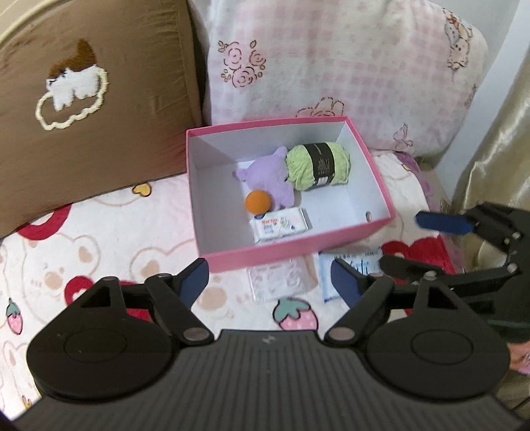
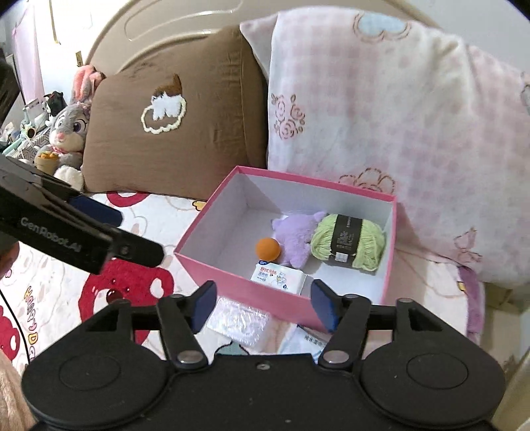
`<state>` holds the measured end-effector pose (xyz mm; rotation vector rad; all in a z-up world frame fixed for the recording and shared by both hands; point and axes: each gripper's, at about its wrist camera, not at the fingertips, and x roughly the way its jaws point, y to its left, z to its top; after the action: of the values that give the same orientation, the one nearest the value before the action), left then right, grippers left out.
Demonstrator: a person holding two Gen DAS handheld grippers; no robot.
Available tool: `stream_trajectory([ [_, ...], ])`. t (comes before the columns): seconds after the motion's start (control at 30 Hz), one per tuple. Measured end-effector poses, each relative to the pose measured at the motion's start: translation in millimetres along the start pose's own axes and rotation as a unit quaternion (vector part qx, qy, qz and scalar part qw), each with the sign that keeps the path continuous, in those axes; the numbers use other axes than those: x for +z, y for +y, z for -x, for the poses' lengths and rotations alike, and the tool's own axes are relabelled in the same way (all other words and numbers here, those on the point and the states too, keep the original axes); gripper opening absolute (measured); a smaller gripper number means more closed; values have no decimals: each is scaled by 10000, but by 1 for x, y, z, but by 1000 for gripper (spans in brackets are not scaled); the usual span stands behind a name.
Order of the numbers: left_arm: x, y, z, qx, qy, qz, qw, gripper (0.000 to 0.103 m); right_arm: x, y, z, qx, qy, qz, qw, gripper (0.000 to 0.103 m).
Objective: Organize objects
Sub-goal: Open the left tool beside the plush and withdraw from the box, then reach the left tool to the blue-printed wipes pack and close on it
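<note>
Pink cardboard box (image 1: 357, 239), white inside, lid off, set on a bed (image 1: 99, 238) under a bear-and-strawberry print blanket, just in front of two pillows. Contents, four items: green yarn skein (image 1: 318, 161) with a black paper band, lying on its side toward the far right of the box; lilac plush toy (image 1: 268, 179) touching the skein's left end; orange ball (image 1: 258, 201) against the plush's near edge; white tissue pack (image 1: 280, 224) with printed wrapper, flat by the near wall, just in front of the ball. Outside the box, on the blanket against its near wall: clear plastic packet (image 1: 281, 278), and beside it to the right a white packet with blue print (image 1: 351, 262), partly hidden behind gripper fingers. Left gripper (image 1: 270, 278), jaws apart, nothing between them, held above the blanket near the box's front wall over the clear packet. Right gripper (image 2: 261, 303), jaws likewise apart and empty, poised at the box's near wall with the tissue pack visible between the blue pads. Background: brown pillow (image 2: 205, 109) with embroidered cloud motif at left; pink checked pillow (image 2: 397, 132) with rose print at right; grey rabbit plush (image 2: 68, 132) beside the brown pillow at the bed's far left edge; beige headboard (image 2: 155, 23) behind.
</note>
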<state>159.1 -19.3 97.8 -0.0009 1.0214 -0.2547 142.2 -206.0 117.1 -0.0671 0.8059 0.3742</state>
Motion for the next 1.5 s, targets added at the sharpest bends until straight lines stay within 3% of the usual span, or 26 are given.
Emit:
stream_trajectory([
  [0.03,-5,0,6,0,2,-5,10000,86,-2,1,7,-23,-18,0,10000,74],
  [0.1,-12,1,15,25,7,-31,10000,88,-6,5,20,-75,-46,30,10000,93],
  [0.17,-19,1,23,42,-1,-85,10000,92,-11,9,34,-128,-134,64,9998,97],
  [0.33,-36,1,40,127,24,-186,9997,97,-22,21,56,-372,-144,164,9991,97],
  [0.57,-60,-1,53,268,116,-276,9992,99,-41,32,71,-284,55,125,9995,97],
  [0.83,-90,-14,58,-252,222,-273,9991,102,-65,39,80,-129,162,151,9997,98],
  [1.13,-113,-36,27,-473,398,-522,9967,102,-101,26,69,162,219,31,9996,97],
  [1.5,-109,-41,-25,-721,290,-190,9968,101,-130,-4,47,117,206,-226,9995,97],
])
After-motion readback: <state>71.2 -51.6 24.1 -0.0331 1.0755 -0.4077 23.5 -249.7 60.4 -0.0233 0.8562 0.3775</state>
